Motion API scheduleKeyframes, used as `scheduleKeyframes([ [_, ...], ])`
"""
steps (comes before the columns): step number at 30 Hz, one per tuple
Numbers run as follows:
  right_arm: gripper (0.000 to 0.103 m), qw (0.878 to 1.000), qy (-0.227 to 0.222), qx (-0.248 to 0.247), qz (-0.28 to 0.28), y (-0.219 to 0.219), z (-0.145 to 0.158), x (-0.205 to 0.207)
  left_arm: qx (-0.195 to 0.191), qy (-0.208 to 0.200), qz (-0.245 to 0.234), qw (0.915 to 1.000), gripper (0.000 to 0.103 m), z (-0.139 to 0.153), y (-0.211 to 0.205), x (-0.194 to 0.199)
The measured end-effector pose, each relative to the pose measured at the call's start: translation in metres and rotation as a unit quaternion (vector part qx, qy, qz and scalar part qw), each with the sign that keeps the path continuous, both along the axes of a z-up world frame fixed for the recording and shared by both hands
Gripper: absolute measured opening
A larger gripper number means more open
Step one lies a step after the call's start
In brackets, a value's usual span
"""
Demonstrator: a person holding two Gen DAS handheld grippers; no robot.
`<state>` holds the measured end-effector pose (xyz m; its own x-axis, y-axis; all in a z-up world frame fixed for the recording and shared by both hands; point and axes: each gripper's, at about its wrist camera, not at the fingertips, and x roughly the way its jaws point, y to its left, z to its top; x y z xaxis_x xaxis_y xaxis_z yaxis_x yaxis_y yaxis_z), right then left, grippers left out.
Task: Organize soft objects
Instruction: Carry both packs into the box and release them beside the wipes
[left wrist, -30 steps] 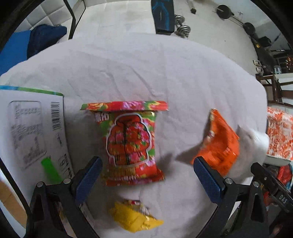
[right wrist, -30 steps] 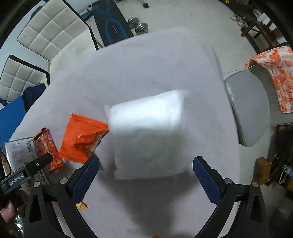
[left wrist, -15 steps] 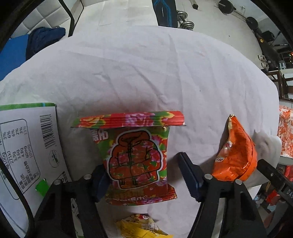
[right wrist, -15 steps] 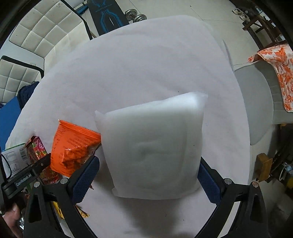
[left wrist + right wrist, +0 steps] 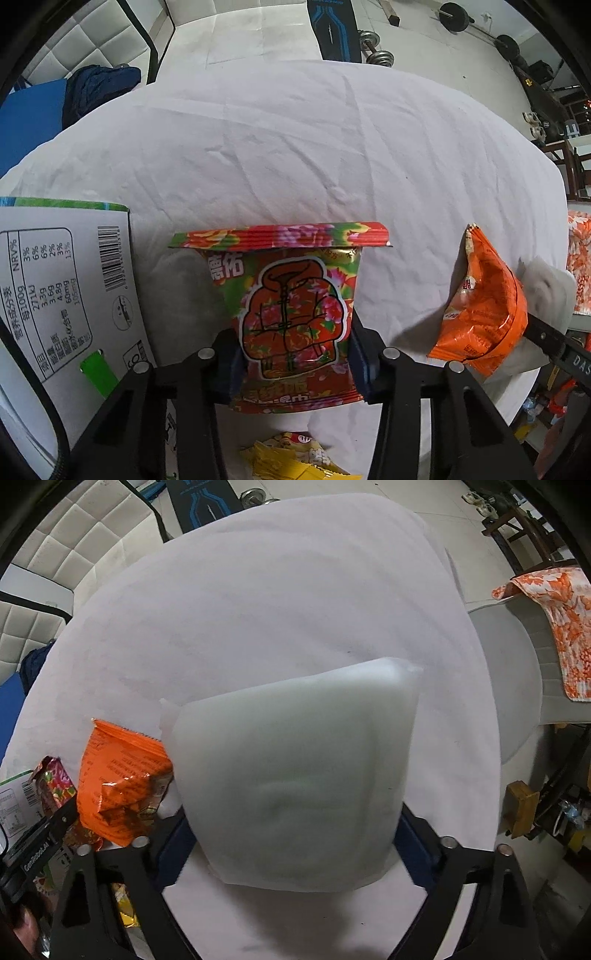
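Blue-padded left gripper (image 5: 293, 363) pinches the red floral foil snack bag (image 5: 291, 314) low on both sides; bag's long axis runs to 12 o'clock. Right gripper (image 5: 291, 843) clamps the white soft plastic pillow pack (image 5: 295, 775) at its lower edges, pack bulging toward 12. Crumpled orange foil snack bag (image 5: 484, 314) lies loose at 3 o'clock of the left gripper, near both. Yellow wrapper (image 5: 295, 458) at 6, white printed carton (image 5: 55, 295) at 9, all on white cloth-covered table (image 5: 295, 155).

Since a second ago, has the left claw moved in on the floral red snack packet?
Yes. The left claw advanced toward the floral red snack packet and closed on it; the packet's place beside the white carton looks unchanged.
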<state>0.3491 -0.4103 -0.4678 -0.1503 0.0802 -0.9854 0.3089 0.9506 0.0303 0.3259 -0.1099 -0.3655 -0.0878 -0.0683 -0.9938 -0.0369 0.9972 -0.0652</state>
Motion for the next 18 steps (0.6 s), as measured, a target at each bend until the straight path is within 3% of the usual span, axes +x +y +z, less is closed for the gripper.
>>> scheduleKeyframes([
  [9,0.081,1.0,0.003,0.001,0.0,-0.01,0.0,0.001,-0.001,-0.018,-0.006,0.9998,0.041,0.0,-0.012,-0.011],
  [18,0.071,1.0,-0.006,0.002,0.004,-0.009,0.008,0.0,0.011,-0.055,-0.024,0.9982,0.041,0.021,-0.023,-0.022],
])
